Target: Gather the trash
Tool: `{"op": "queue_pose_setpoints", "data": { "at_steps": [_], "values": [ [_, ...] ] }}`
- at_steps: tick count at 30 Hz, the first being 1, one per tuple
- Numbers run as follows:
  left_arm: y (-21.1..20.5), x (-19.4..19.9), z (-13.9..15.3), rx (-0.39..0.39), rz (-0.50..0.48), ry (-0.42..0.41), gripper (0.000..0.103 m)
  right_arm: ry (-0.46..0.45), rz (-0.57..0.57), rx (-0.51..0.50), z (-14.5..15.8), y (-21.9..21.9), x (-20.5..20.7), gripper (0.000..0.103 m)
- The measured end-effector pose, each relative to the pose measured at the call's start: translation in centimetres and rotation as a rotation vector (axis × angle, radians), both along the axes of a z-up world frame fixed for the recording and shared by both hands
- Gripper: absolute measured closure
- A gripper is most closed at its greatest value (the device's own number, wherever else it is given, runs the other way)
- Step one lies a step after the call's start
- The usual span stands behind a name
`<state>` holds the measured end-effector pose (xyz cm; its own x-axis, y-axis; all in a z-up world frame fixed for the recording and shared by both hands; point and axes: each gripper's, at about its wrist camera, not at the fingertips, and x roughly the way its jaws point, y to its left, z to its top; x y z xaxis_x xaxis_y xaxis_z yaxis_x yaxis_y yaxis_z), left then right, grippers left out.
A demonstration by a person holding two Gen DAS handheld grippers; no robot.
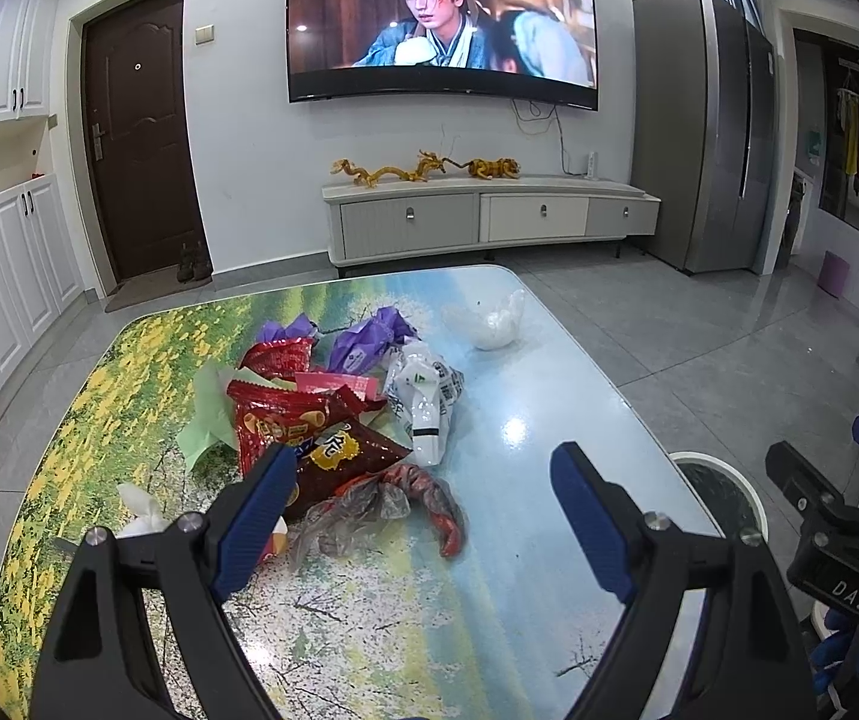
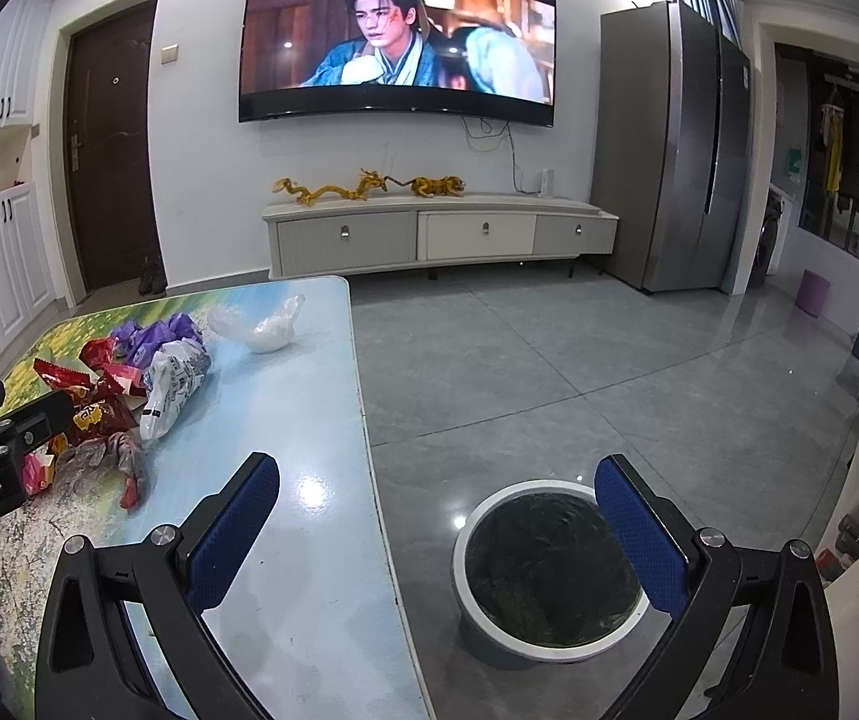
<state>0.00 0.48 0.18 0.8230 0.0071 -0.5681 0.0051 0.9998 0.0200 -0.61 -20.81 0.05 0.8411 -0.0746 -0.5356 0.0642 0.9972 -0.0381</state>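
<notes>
A pile of trash lies on the table: red snack bags, purple wrappers, a white printed bag, a grey and red plastic bag, green paper and a clear white bag farther back. My left gripper is open and empty, just above the near side of the pile. My right gripper is open and empty, over the table's right edge and the round white trash bin on the floor. The pile also shows in the right wrist view.
The bin stands on the grey tiled floor right of the table. A TV cabinet, wall TV, fridge and brown door stand at the back. White cupboards line the left wall.
</notes>
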Motion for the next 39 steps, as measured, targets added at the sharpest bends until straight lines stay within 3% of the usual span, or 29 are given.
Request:
{"op": "queue_pose_setpoints", "data": {
  "at_steps": [33, 39],
  "values": [
    [-0.1, 2.2, -0.9, -0.027, -0.092, 0.02, 0.017, 0.049, -0.045, 0.017, -1.6, -0.9, 2.2, 0.0],
    [0.3, 2.3, -1.1, -0.026, -0.116, 0.014, 0.017, 0.058, -0.008, 0.015, -1.6, -0.1, 2.9, 0.0]
  ]
}}
